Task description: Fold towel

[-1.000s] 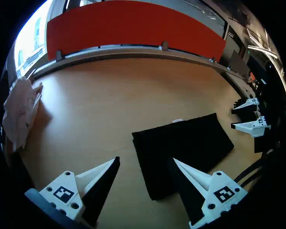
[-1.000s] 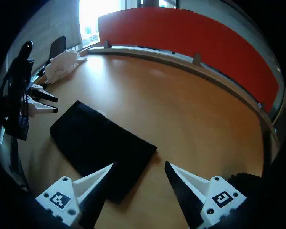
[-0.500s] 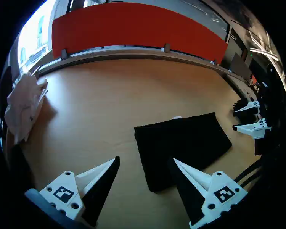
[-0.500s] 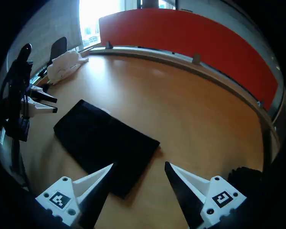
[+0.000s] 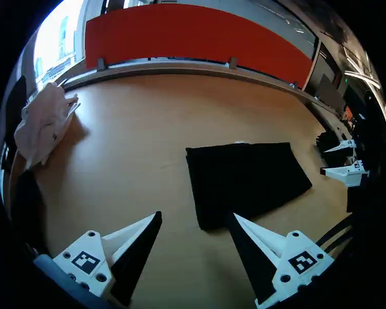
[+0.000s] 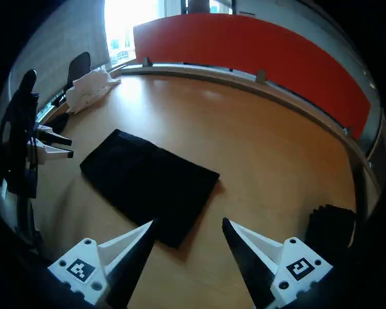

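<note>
Black towel (image 5: pixel 247 180), a folded rectangle, lay flat mid wooden table (image 5: pixel 141 129), left gripper (image 5: pixel 194 215) fingers spread wide, empty, right gripper (image 6: pixel 189 221) fingers likewise parted, empty, both by towel's near edge, white cloth (image 5: pixel 44 121) bunched at table corner.

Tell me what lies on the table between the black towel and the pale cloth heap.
Nothing: between the black towel and the pale cloth heap the wooden table is bare, as the left gripper view shows.

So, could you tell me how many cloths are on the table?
2: a black towel on the table, a pale crumpled cloth at its far corner. The dark stack at its edge may be more.
</note>
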A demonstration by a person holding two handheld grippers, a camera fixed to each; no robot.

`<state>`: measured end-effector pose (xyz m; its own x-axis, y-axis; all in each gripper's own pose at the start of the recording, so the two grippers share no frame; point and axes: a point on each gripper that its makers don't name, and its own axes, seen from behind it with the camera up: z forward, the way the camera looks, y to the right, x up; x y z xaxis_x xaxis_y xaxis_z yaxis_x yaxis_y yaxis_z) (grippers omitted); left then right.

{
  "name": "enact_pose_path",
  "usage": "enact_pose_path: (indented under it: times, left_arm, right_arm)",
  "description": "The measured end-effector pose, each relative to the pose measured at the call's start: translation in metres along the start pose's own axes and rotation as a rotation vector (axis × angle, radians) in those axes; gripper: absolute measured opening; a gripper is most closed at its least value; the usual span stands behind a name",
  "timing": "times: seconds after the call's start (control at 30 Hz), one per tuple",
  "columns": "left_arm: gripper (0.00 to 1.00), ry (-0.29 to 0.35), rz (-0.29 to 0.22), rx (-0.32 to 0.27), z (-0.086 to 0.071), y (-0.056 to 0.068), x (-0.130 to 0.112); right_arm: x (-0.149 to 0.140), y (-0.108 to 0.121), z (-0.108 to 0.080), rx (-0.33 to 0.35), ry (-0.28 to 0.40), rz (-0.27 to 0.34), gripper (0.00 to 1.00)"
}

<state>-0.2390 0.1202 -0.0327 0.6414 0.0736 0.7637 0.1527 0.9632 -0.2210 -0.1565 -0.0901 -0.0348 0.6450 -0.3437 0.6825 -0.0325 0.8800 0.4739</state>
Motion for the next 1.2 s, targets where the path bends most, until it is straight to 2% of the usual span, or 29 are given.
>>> enact_pose_path:
  times: [0.53, 1.2]
  left_arm:
    - [0.93, 0.021, -0.029, 0.037, -0.021, -0.002, -0.01]
    - [0.93, 0.038, -0.065, 0.118, -0.053, -0.029, -0.03]
  right_arm:
    - [-0.006, -0.004, -0.005, 0.014, -0.002, -0.013, 0.94]
    - [-0.013, -0.011, 0.0, 0.094, -0.053, -0.163, 0.94]
